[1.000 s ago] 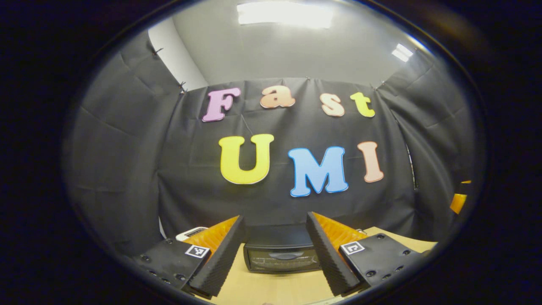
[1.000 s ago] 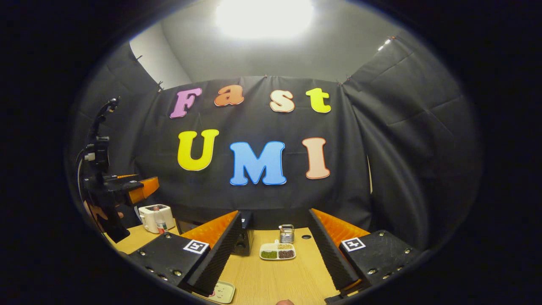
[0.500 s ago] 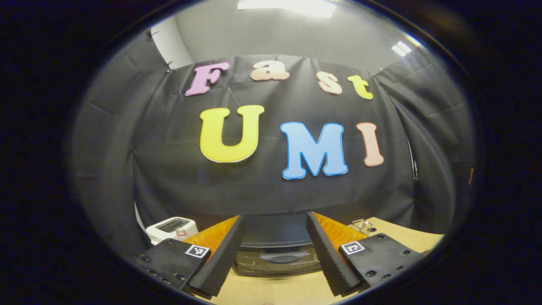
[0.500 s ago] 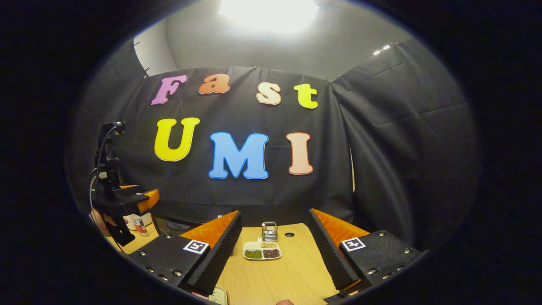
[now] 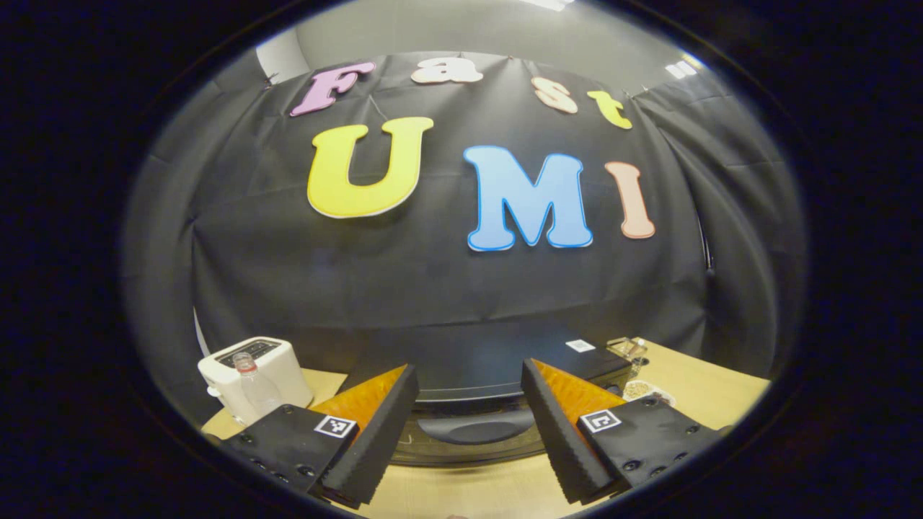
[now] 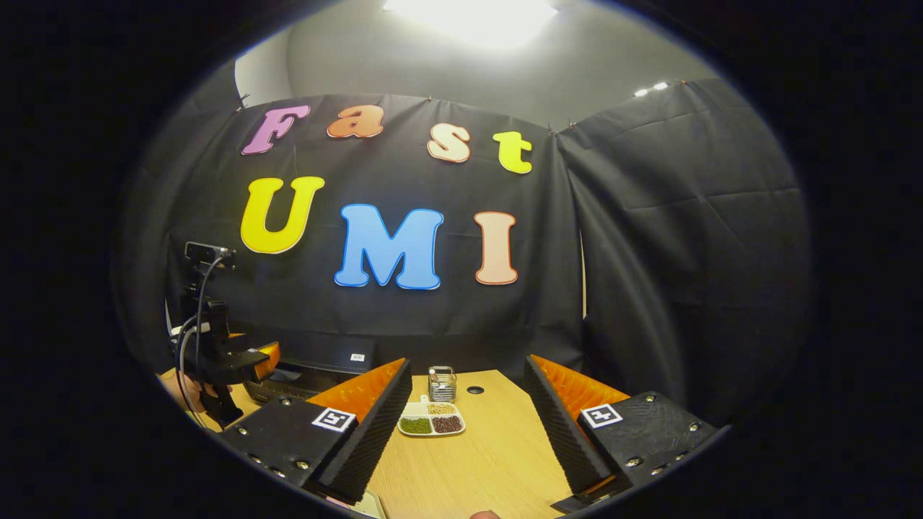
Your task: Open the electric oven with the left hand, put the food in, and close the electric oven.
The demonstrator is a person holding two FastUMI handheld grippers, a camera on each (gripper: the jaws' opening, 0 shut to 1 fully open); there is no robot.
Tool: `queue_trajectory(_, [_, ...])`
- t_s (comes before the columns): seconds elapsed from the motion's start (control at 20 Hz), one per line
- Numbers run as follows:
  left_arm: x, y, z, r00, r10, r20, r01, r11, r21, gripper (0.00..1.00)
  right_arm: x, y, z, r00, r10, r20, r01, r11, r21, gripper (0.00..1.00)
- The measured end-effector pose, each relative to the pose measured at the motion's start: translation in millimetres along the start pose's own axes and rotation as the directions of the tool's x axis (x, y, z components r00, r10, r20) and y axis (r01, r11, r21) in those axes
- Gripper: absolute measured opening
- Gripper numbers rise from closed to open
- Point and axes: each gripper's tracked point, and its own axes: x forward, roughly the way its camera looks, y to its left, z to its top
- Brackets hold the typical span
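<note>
- Left gripper view: my left gripper (image 5: 467, 425), jaws spread and empty, faces the closed oven (image 5: 476, 360); its door handle (image 5: 472, 427) sits between my fingers. I judge opening comes next: close in and pinch it.
- Right gripper view: my right gripper (image 6: 465, 432), also spread and empty, hangs over the table (image 6: 490, 461), the food tray (image 6: 430, 424) ahead.

Toaster (image 5: 254, 367) left of oven (image 5: 476, 360) on table (image 5: 710, 382)

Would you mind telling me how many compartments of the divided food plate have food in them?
3: in the divided plate on the table, green food front left, dark food front right, pale food behind them. No further compartments are visible.
</note>
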Motion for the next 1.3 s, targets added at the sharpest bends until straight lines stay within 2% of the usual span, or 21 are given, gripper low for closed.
queue_trajectory(0.1, [12,-1,-13,1.0,0.0,-0.022,-0.001,1.0,-0.012,0.97,1,0,-3,1.0,-0.007,-0.007,0.007,1.0,-0.013,0.98])
queue_trajectory(0.15, [18,-2,-16,1.0,0.003,-0.025,-0.004,1.0,-0.019,0.91,2,2,-4,1.0,-0.005,-0.014,0.005,1.0,-0.021,0.98])
queue_trajectory(0.2, [23,-2,-20,1.0,0.004,-0.024,-0.005,1.0,-0.021,1.0,2,3,-7,1.0,-0.002,-0.021,0.002,1.0,-0.03,0.98])
queue_trajectory(0.3, [29,-1,-26,1.0,0.011,-0.025,-0.012,1.0,-0.008,0.94,1,2,-9,0.999,-0.002,-0.035,0.001,0.999,-0.043,0.98])
queue_trajectory(0.35, [32,0,-27,1.0,0.018,-0.024,-0.018,1.0,-0.002,0.97,1,2,-9,0.999,-0.002,-0.037,0.001,0.999,-0.046,0.98])
queue_trajectory(0.4, [33,0,-31,0.999,0.029,-0.032,-0.029,1.0,0.001,0.92,1,2,-8,0.999,-0.001,-0.037,-0.001,0.999,-0.047,0.98])
queue_trajectory(0.45, [33,0,-29,0.999,0.033,-0.01,-0.033,0.999,0.013,0.95,1,2,-7,0.999,-0.001,-0.035,-0.001,0.999,-0.05,0.98])
queue_trajectory(0.6, [34,-5,-41,0.999,0.035,-0.037,-0.033,0.999,0.038,1.0,1,0,0,1.0,0.004,-0.016,-0.005,0.998,-0.058,0.98])
queue_trajectory(0.7, [33,-6,-42,0.999,0.039,-0.02,-0.039,0.999,0.009,1.0,-1,-1,2,1.0,0.01,-0.008,-0.01,0.998,-0.064,0.98])
queue_trajectory(0.8, [27,-5,-44,0.999,0.043,-0.026,-0.043,0.999,0.017,0.97,-4,-1,1,1.0,0.02,-0.013,-0.021,0.998,-0.067,0.98])
queue_trajectory(0.95, [14,-6,-50,0.998,0.044,-0.046,-0.044,0.999,0.012,1.0,-9,-5,2,1.0,0.026,-0.012,-0.027,0.998,-0.055,0.98])
queue_trajectory(1.0, [8,-7,-50,0.998,0.046,-0.044,-0.045,0.999,0.012,0.97,-10,-6,2,1.0,0.029,-0.01,-0.03,0.998,-0.05,0.98])
queue_trajectory(1.2, [-12,-11,-61,0.997,0.05,-0.063,-0.049,0.999,0.014,0.97,-16,-9,2,0.999,0.047,-0.009,-0.048,0.998,-0.046,0.98])
queue_trajectory(1.3, [-24,-13,-69,0.996,0.05,-0.071,-0.049,0.999,0.016,1.0,-19,-11,3,0.998,0.06,-0.006,-0.06,0.997,-0.04,0.98])
